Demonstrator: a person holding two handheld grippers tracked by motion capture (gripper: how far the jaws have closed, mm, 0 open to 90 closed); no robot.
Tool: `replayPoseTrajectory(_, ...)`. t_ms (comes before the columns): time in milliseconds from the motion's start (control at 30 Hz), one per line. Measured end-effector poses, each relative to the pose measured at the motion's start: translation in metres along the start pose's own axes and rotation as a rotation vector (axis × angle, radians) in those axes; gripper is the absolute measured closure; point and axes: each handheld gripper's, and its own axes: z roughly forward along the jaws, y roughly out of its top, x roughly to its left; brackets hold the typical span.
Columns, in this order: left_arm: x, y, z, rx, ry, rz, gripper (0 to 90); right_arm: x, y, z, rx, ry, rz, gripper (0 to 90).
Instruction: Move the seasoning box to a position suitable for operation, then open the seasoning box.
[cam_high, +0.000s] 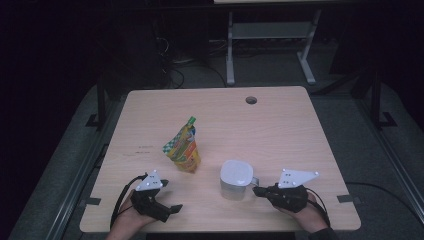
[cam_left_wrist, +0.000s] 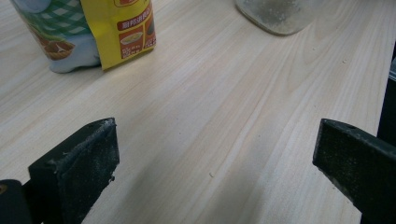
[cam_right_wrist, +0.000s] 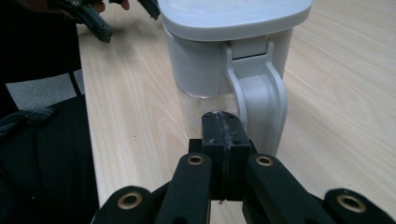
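Note:
A yellow and green snack pouch (cam_high: 182, 147) stands upright near the middle of the wooden table (cam_high: 280, 135). To its right stands a clear container with a white lid (cam_high: 236, 177). My left gripper (cam_high: 171, 196) rests near the front edge, below the pouch, with its jaws wide open and only bare wood between them (cam_left_wrist: 215, 154). Ahead of it are the pouch (cam_left_wrist: 121, 32) and the container's base (cam_left_wrist: 280, 16). My right gripper (cam_high: 257, 190) is shut, with its tips (cam_right_wrist: 222, 126) just in front of the container's white side latch (cam_right_wrist: 254, 93). Nothing shows between its jaws.
A round cable hole (cam_high: 251, 100) sits near the table's far edge. Beyond the table stands a grey table frame (cam_high: 270, 35), with cables on the dark floor. The left gripper (cam_right_wrist: 93, 18) appears far off in the right gripper view. The table's front edge is close to both hands.

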Motion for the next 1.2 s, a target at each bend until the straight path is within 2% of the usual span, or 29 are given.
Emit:
replayPoseTrajectory(433,-0.001,0.0,0.001,0.003,-0.006,0.008,0.0,-0.015,0.001,-0.002,-0.013,-0.046,0.015,89.8)
replayPoseTrajectory(867,-0.007,0.002,0.003,-0.001,-0.025,0.012,0.0,-0.035,0.004,-0.001,-0.027,-0.1,0.031,89.8)
replayPoseTrajectory(1133,-0.012,0.004,0.008,0.008,-0.032,0.027,0.1,-0.035,0.001,-0.005,-0.027,-0.107,0.038,89.6)
replayPoseTrajectory(1200,-0.014,0.005,0.01,0.006,-0.035,0.038,0.0,-0.034,-0.001,-0.008,-0.027,-0.109,0.04,84.2)
